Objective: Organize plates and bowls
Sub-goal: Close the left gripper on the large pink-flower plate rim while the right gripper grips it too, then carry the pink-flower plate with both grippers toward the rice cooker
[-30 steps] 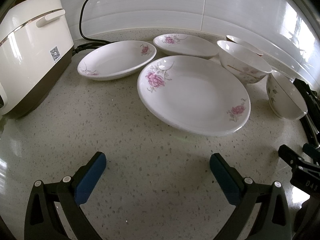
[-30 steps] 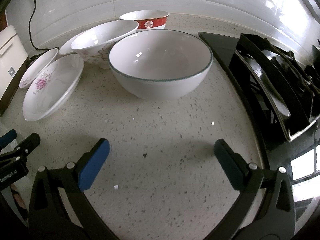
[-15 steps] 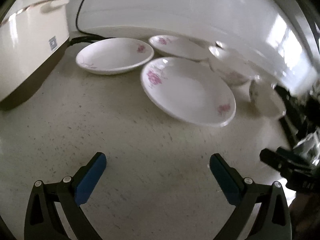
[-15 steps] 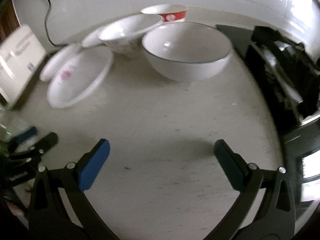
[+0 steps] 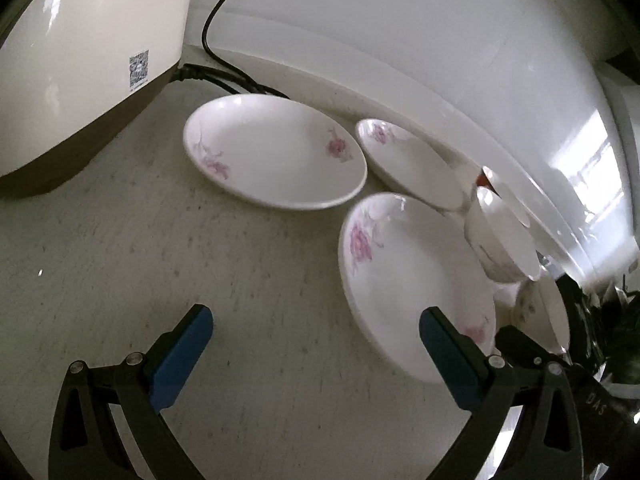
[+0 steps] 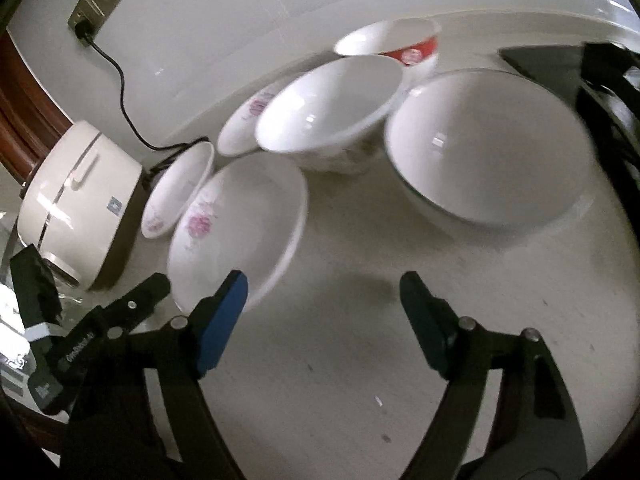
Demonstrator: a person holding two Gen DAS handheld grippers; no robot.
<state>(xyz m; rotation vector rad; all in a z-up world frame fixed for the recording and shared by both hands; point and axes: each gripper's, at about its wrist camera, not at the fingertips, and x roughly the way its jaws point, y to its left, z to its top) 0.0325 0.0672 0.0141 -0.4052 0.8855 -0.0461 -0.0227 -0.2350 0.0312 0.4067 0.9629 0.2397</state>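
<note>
While both grippers' jaws stand spread and empty, the right's closing, the rice cooker (image 5: 80, 68) shows a QR label.

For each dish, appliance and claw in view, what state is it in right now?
Near floral plate: upright, empty, on the counter.
Far floral plate: upright, empty, unstacked.
Small floral plate: upright, empty.
Large white bowl: upright, empty.
Red-banded bowl: upright, nothing seen inside.
Rice cooker: lid closed, plugged in.
Left claw: open, holding nothing.
Right claw: closing, nothing between its jaws.
</note>
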